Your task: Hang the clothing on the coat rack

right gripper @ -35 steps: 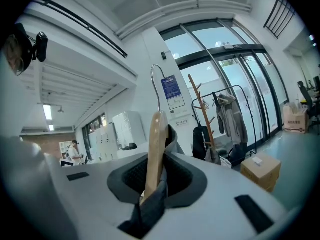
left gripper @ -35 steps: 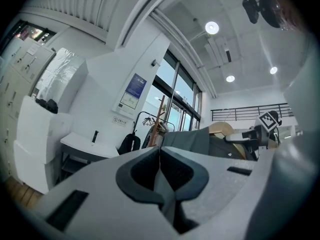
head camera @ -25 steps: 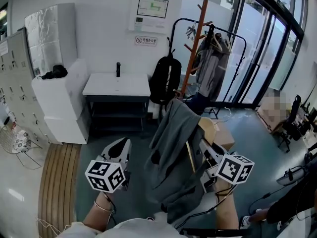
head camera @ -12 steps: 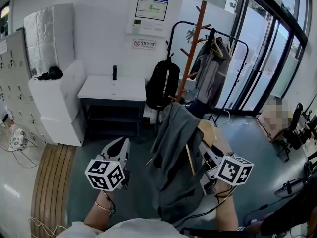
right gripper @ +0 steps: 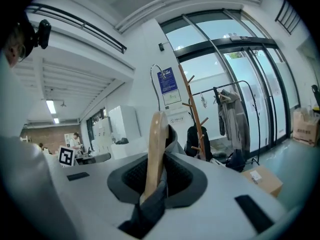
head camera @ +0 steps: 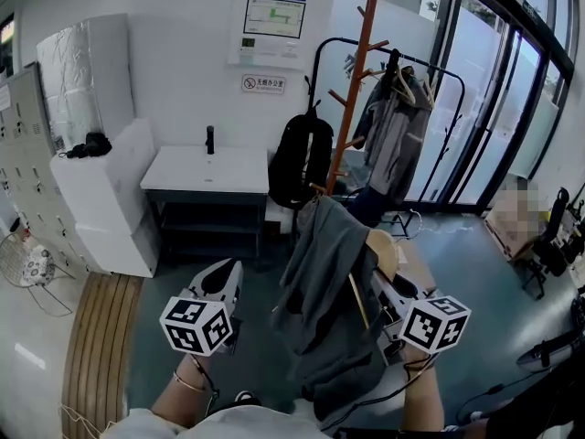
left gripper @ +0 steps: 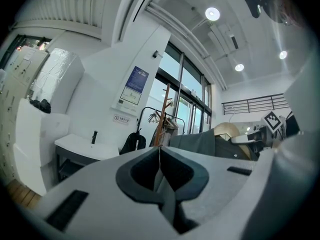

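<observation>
White-walled room, teal floor, glass doors (head camera: 512, 108) on right; white table (head camera: 206, 172) by wall, black backpack (head camera: 295, 158) next to wooden coat rack (head camera: 352, 90); R gripper (right gripper: 157, 176) jaws part-closed, clamped on wooden hanger (right gripper: 155, 149) w/ grey jacket (head camera: 324, 291) draped on it, held up in front of person; rack further back, jacket not on it yet; L gripper (left gripper: 160, 169) jaws pressed together, nothing in them.

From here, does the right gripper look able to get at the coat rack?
Probably yes, after stepping closer: the right gripper, shut on the hanger, has free floor ahead, and upper pegs on the coat rack look bare.
</observation>
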Tool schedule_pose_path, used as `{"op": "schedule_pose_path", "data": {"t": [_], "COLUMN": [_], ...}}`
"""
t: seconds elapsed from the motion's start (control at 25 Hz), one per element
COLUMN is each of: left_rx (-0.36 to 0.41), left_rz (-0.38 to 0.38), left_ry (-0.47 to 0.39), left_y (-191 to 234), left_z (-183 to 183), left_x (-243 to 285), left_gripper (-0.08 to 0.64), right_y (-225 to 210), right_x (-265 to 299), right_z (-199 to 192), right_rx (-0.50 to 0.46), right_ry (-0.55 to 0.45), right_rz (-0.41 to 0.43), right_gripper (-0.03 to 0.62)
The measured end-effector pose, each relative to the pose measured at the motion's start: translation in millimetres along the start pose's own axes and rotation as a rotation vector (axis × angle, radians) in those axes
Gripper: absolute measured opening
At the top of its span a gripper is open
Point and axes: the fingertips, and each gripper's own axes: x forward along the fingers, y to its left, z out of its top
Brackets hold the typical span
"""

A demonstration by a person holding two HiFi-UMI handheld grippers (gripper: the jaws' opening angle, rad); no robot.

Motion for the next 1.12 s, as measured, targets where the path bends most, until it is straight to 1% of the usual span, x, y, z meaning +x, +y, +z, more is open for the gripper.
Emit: {"op": "schedule_pose_path", "data": {"t": [0.16,0.32,0.48,0.64,0.84,0.96,1.12], "left_rx": [-0.010,-0.023,-0.059,-0.080,-0.123,-0.126,-0.119], "left_rz": [-0.012,-0.047,-0.077,-0.112,-0.123,-0.131,-0.135], "left_ry": [0.001,0.002,-0.014,-0.030,-0.044,-0.047,-0.026], "left_y": [4,8,18,27,44,48,53], "left_z": [-3,-14,-18,-11,1,4,-5], "left_x": [25,56,100,148,203,229,257], "left_gripper": [0.014,0.014,0.014,0.014,0.014,0.014,0.014], "right_y": [-13,-31,-49,-67,-85,-97,-114], "right_x": [14,31,57,86,115,127,147], "right_z": [3,4,11,22,38,46,49], "right_rx": [-0.022,-0.031,-0.055,-0.072,-0.120,-0.148,-0.150], "right_ry": [0.007,0.014,0.029,0.053,0.077,0.078,0.081], "right_rz": [0.016,0.001,-0.010,-0.001,0.024,0.038,0.059], "right_gripper": [0.077,0.076,0.075,0.075,0.075,0.075,0.075]}}
